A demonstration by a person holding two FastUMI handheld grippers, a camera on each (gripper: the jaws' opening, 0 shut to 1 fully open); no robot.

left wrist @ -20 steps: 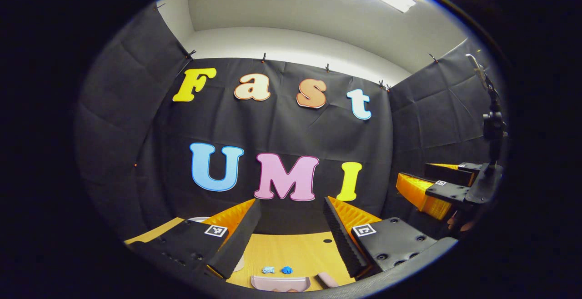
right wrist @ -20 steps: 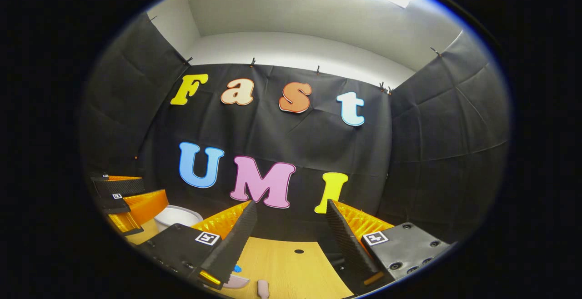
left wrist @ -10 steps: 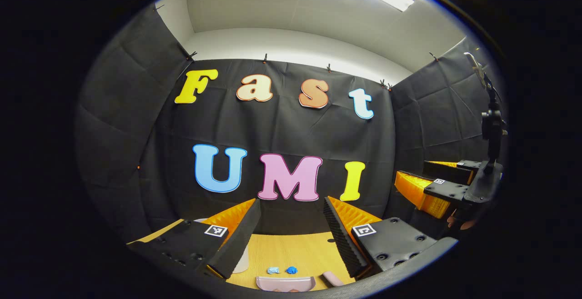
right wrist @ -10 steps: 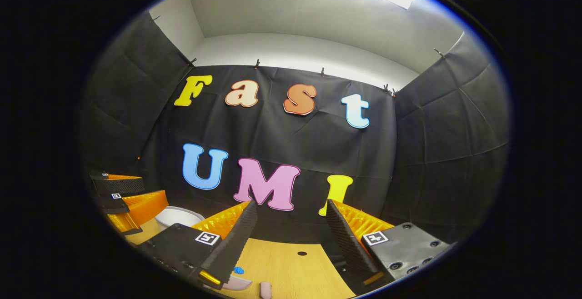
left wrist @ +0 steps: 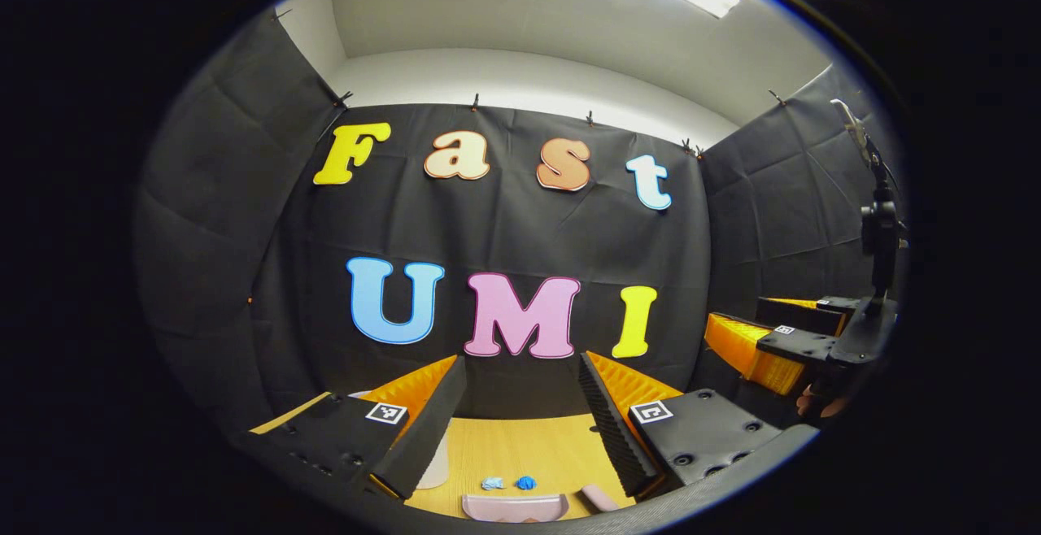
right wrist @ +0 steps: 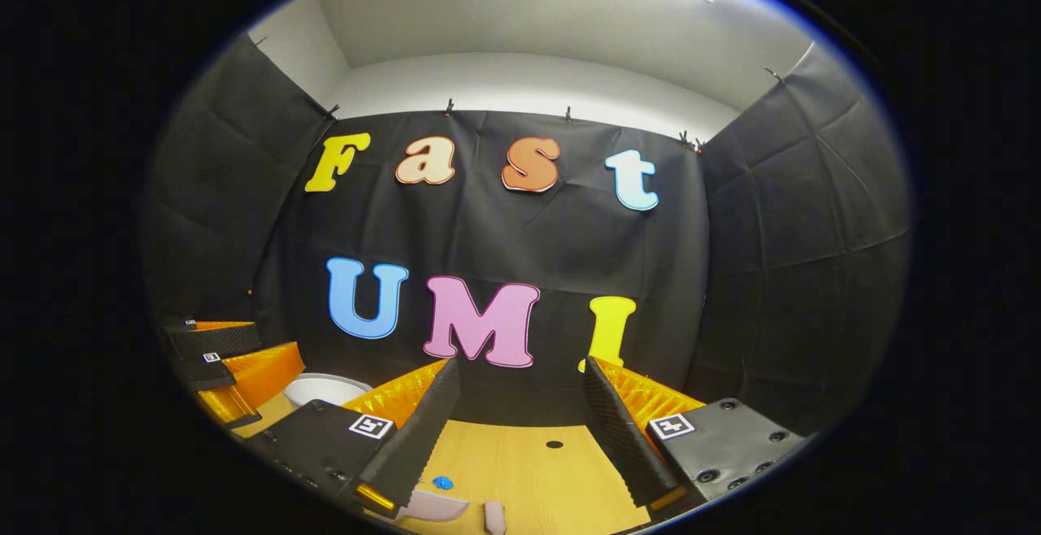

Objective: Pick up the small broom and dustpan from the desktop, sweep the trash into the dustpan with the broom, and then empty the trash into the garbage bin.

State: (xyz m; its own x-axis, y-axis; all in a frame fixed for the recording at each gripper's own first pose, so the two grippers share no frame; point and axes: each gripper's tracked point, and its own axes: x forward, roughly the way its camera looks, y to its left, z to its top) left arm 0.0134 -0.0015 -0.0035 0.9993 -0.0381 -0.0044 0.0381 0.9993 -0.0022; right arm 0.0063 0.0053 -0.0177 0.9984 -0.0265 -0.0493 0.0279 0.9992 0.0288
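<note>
Dustpan [left wrist: 515,506] and broom handle [left wrist: 600,498] lie untouched on the desktop [left wrist: 520,450] at six o'clock in the left gripper view, two blue trash scraps [left wrist: 508,483] just behind them. Left gripper [left wrist: 520,417] and right gripper [right wrist: 520,421] both hover with fingers spread, holding nothing. White garbage bin [right wrist: 321,389] waits at eight o'clock in the right gripper view. Judging by this, every step remains.

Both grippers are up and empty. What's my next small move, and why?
Probably lower the left gripper toward the pink dustpan lying on the desktop below its open fingers. Nothing is held yet, and two blue trash scraps lie just beyond the pan, unswept. The right gripper is open too.
</note>
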